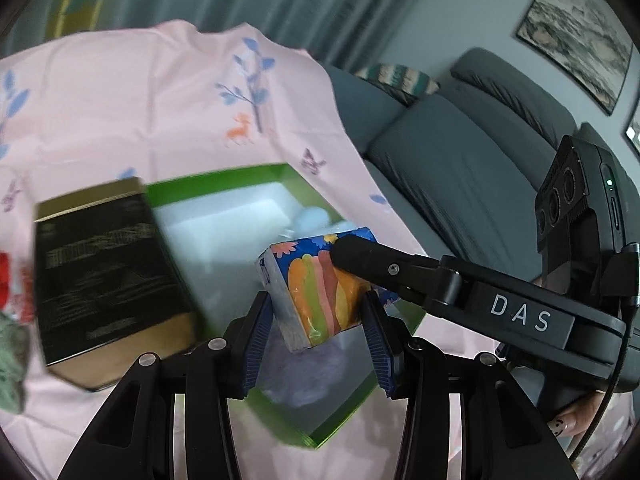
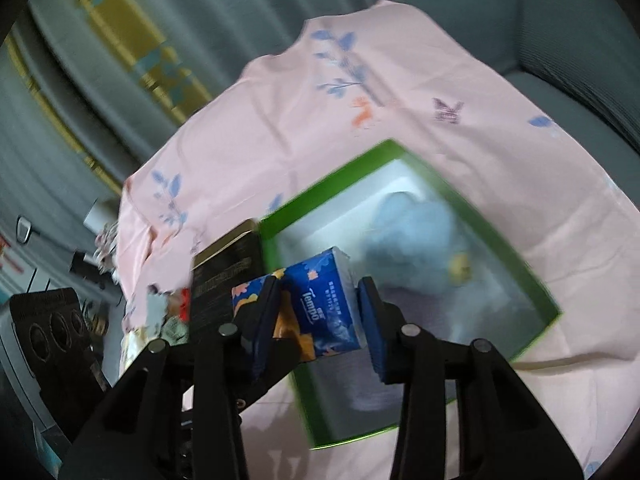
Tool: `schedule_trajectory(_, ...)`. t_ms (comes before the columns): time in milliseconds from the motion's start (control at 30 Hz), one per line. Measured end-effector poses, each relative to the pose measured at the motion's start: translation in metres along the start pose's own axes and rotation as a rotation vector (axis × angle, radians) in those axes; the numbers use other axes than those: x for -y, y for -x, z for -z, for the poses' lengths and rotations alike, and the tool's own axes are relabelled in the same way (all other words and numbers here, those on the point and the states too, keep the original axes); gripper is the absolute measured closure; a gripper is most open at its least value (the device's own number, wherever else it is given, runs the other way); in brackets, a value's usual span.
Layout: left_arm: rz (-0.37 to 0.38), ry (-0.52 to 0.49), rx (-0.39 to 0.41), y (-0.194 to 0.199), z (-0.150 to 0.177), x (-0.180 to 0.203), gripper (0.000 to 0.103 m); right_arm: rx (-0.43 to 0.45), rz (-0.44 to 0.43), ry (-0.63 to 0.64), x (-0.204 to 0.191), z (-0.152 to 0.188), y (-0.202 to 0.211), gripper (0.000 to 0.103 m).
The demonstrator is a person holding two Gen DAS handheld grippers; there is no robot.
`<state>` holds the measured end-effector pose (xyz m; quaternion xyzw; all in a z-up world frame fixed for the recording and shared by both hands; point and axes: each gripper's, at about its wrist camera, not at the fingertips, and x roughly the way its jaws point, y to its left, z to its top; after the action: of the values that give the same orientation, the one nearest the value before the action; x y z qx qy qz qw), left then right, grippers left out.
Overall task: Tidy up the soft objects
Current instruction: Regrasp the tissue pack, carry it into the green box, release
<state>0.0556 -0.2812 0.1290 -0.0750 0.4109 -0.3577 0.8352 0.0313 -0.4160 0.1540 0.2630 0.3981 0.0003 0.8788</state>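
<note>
Both the left gripper [image 1: 318, 320] and right gripper [image 2: 318, 312] clamp 1 tissue pack [image 1: 320, 284] above the green box [image 1: 320, 438], which already holds a blue plush [image 2: 416, 236]; soft items [image 1: 12, 364] remain outside

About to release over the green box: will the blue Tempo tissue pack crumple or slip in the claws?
The blue Tempo tissue pack probably gives slightly; the glossy film may slip. It looks light, pinched by left claw and right claw above the green-rimmed box.

Grey sofa [image 1: 440, 152] behind pink cloth [image 1: 140, 100] (framed picture [image 1: 580, 36] above).
</note>
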Motion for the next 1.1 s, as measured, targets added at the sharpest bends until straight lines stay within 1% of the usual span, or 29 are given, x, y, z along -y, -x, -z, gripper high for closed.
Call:
schedule_trajectory(100, 0.000, 0.002, -0.047, -0.021, 0.001, 0.005, 0.057, -0.029, 0.021, -0.059, 0.021, 0.002, -0.007, 0.064)
schedule_trajectory(200, -0.001, 0.007, -0.087, -0.039, 0.005, 0.008, 0.057, -0.056, 0.054, -0.090, 0.035, 0.005, -0.014, 0.064)
schedule_trajectory(333, 0.013, 0.024, -0.128, -0.053, 0.010, 0.010, 0.057, -0.075, 0.083, -0.124, 0.050, 0.007, -0.017, 0.064)
schedule_trajectory(467, 0.033, 0.041, -0.161, -0.059, 0.015, 0.010, 0.057, -0.090, 0.127, -0.135, 0.057, 0.009, -0.019, 0.064)
schedule_trajectory(600, 0.016, 0.039, -0.175, -0.063, 0.018, 0.012, 0.057, -0.105, 0.145, -0.141, 0.062, 0.009, -0.024, 0.064)
schedule_trajectory(767, -0.025, 0.012, -0.185, -0.066, 0.021, 0.017, 0.057, -0.116, 0.200, -0.124, 0.062, 0.009, -0.030, 0.066)
schedule_trajectory(967, -0.018, 0.020, -0.200, -0.071, 0.021, 0.021, 0.057, -0.120, 0.230, -0.141, 0.069, 0.010, -0.029, 0.066)
schedule_trajectory(1100, -0.018, -0.012, -0.195, -0.070, 0.022, 0.027, 0.057, -0.114, 0.240, -0.148, 0.070, 0.010, -0.027, 0.065)
